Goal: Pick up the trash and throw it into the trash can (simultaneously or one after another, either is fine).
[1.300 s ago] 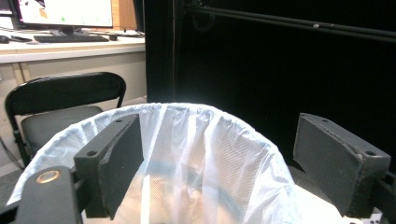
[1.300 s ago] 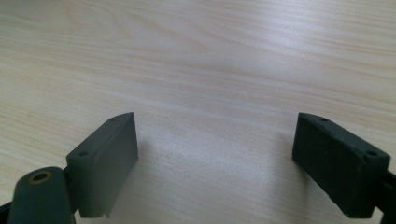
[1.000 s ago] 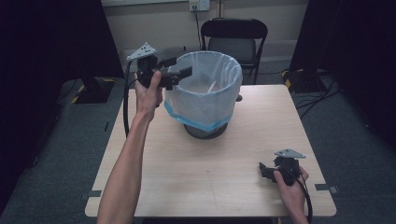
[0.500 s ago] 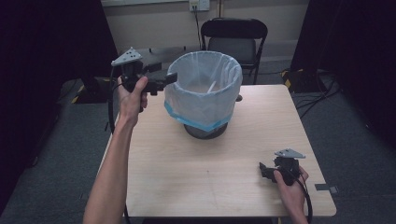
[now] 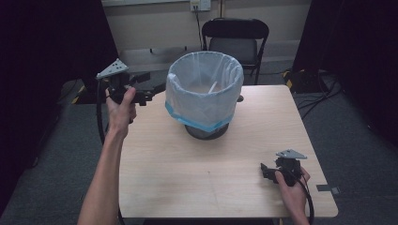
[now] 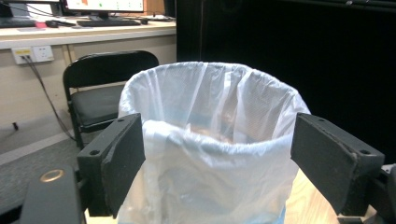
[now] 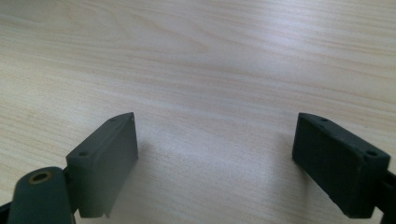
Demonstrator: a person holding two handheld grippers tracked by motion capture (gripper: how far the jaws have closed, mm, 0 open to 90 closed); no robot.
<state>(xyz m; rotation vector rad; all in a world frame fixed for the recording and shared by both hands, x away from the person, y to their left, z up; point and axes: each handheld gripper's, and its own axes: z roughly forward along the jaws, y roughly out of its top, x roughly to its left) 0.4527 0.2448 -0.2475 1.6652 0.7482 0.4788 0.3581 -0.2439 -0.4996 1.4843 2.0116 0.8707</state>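
The bin, a round wastebasket lined with a pale, blue-hemmed plastic bag, stands on the tabletop toward its far side, just in front of a black folding chair. The left gripper hangs level with the bin's rim, just off its left side and apart from it, jaws spread wide and holding nothing; in the left gripper view they frame the bag's folded-over collar. The right gripper rests low on the tabletop, well away from the bin on the near side, jaws also wide and empty.

The likely trouble lies in the liner. It is thin and loose, so a pinch that catches only the film could drag the collar off the rim or tear it. A push from the side, with nothing bracing the bin's opposite wall, could slide or tip the bin toward the chair, since its base looks narrower than its mouth. The left gripper's trailing cable could also snag the tabletop edge beside the bin.
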